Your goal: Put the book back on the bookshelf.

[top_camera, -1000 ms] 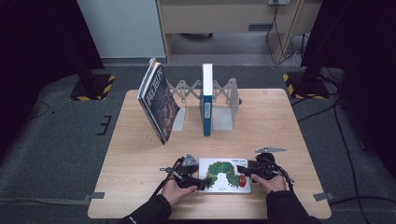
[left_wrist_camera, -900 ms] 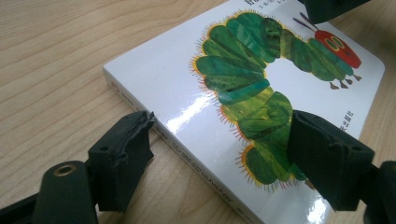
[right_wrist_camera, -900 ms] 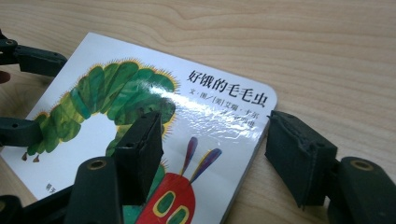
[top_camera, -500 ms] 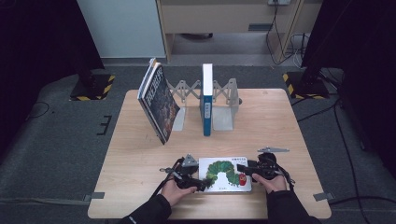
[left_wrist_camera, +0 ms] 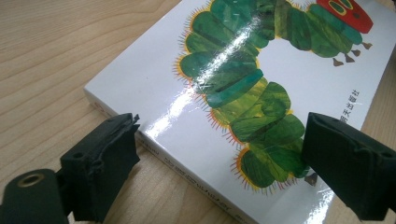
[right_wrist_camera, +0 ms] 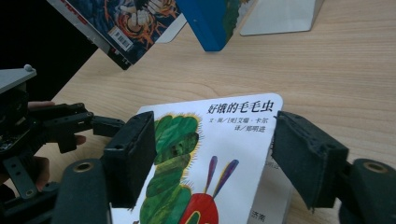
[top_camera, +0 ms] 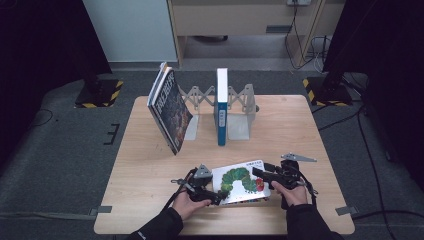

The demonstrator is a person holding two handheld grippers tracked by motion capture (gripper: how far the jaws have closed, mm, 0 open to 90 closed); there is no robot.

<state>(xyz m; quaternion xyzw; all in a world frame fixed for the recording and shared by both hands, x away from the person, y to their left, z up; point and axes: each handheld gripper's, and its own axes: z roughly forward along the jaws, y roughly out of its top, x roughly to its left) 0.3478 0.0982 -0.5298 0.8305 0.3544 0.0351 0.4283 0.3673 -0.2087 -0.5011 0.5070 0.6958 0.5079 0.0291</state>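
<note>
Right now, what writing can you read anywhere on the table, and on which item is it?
"好饿的毛毛虫": title on the caterpillar book lying flat.
Small author lines under that title: too blurred to read.
Print along the caterpillar book's edge, left gripper view: too blurred.
Leaning dark book: cover lettering and barcode unreadable.
Upright blue book: spine marks too small.

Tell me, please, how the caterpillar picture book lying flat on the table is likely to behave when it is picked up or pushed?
The caterpillar book has a glossy cover with strong glare, so it may slip in a grip. It looks thin with a firm edge, so probably stiff and fairly light. Lying flat on the wooden table, it should slide rather than tip when pushed.
</note>
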